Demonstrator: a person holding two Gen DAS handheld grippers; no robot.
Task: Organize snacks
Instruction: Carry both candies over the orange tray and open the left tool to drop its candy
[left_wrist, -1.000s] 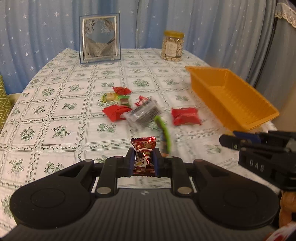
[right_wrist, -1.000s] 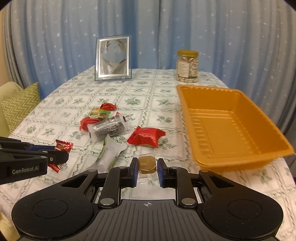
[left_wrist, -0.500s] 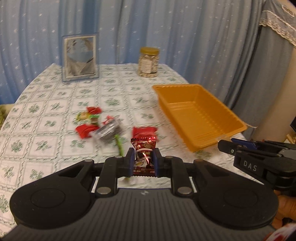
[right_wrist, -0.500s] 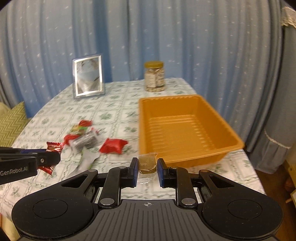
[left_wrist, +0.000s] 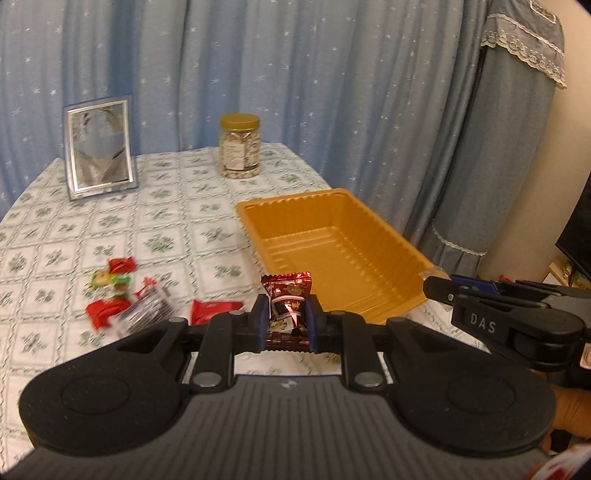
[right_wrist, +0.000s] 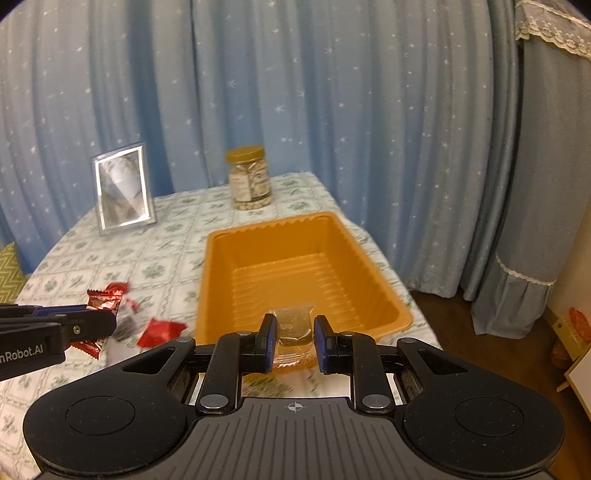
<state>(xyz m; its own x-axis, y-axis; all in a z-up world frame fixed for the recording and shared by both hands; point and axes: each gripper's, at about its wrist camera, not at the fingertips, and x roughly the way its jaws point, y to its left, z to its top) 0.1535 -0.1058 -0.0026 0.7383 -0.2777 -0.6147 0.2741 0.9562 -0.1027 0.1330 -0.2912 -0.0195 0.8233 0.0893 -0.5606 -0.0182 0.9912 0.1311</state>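
My left gripper (left_wrist: 286, 317) is shut on a dark red foil candy (left_wrist: 287, 295) and holds it above the table, just left of the orange tray's near end. My right gripper (right_wrist: 294, 334) is shut on a clear-wrapped brown snack (right_wrist: 293, 325), held over the near edge of the empty orange tray (right_wrist: 295, 236); the tray also shows in the left wrist view (left_wrist: 332, 206). Several loose snacks (left_wrist: 125, 299) lie on the tablecloth to the left of the tray.
A silver picture frame (left_wrist: 99, 147) and a gold-lidded jar (left_wrist: 239, 146) stand at the back of the table. Blue curtains hang behind and to the right. The table's right edge runs just beyond the tray (right_wrist: 417, 295).
Both grippers have risen and swung right toward the tray, each still holding its snack. The loose snacks now lie further left and lower in both views.
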